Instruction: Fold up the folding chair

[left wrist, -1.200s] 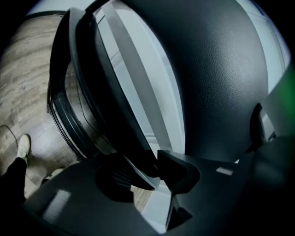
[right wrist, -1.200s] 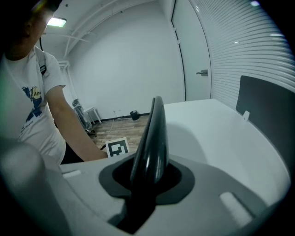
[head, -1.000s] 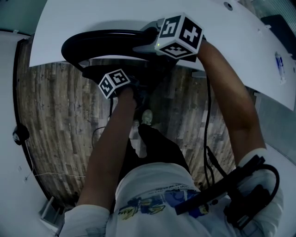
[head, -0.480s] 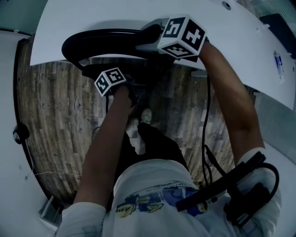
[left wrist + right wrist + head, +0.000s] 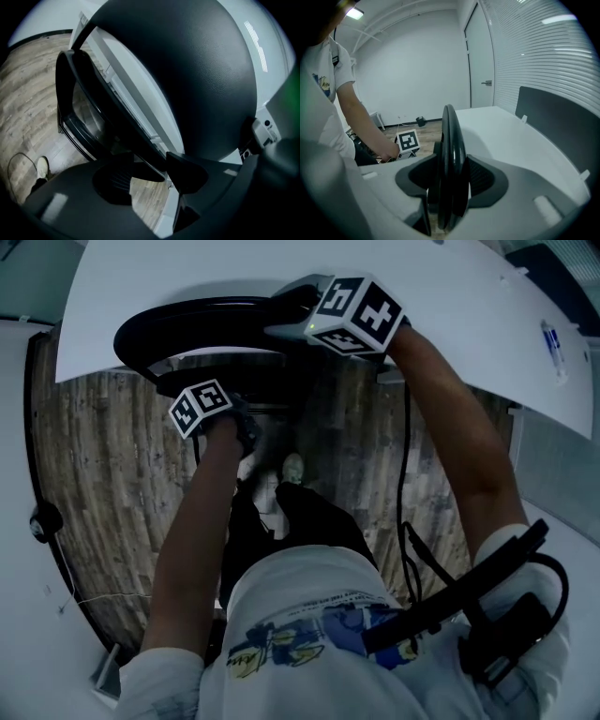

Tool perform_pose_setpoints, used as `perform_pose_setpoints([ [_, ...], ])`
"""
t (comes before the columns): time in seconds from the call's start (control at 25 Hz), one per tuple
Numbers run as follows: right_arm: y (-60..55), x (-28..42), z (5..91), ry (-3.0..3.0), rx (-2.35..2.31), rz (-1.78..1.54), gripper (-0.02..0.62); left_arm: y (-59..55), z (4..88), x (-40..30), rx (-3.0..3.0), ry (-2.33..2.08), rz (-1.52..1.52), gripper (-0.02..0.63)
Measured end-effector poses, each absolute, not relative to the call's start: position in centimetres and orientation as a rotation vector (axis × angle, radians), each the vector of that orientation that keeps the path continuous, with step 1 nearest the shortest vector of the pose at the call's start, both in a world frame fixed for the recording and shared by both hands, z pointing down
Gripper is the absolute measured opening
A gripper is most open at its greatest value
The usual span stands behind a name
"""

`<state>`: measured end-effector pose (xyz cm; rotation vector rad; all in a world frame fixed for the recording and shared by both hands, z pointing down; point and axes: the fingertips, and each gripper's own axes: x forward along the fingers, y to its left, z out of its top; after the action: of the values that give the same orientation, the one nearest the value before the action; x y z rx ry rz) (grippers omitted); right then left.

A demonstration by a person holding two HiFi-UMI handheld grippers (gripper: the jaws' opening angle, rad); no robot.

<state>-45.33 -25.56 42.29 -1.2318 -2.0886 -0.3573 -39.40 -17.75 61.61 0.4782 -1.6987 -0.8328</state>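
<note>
The black folding chair (image 5: 187, 329) stands on the wood floor (image 5: 103, 474) at the edge of the white table (image 5: 469, 324), with its seat and back close together.

Right gripper (image 5: 451, 185): jaws have just been opening and straddle the chair's rim, unclamped.

Left gripper (image 5: 147, 176): jaws have just been opening and are empty, beside the frame.

Shirt print (image 5: 309, 638): illegible.

A white worktop (image 5: 450, 343) with a curved edge stands over a floor (image 5: 103, 484) of grey wooden planks, where a thin pale cable (image 5: 112, 597) lies. In the right gripper view a dark panel (image 5: 558, 122) stands upright on the worktop's far side, in front of blinds (image 5: 543, 51). Beside them is a closed door (image 5: 482, 61) with a handle (image 5: 487, 83).
</note>
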Motion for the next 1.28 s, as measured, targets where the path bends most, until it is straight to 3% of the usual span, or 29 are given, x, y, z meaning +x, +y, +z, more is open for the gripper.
perform_pose_setpoints([
  [0.52,-26.7,-45.8,40.6,-2.184,-1.18,-0.262,0.184,-16.5,60.6,-39.7,0.525,-1.745,-0.744,0.225],
  [1.0,-27.4,-44.8,40.2,-2.281,-1.073,-0.325,0.185,-12.9,55.9,-43.1,0.692,-1.926,-0.547,0.185],
  [1.28,-29.2,-43.5,38.3,-2.426,-0.943,-0.348,0.184,-13.4,51.5,-43.6,0.879,-2.019,-0.416,0.123],
])
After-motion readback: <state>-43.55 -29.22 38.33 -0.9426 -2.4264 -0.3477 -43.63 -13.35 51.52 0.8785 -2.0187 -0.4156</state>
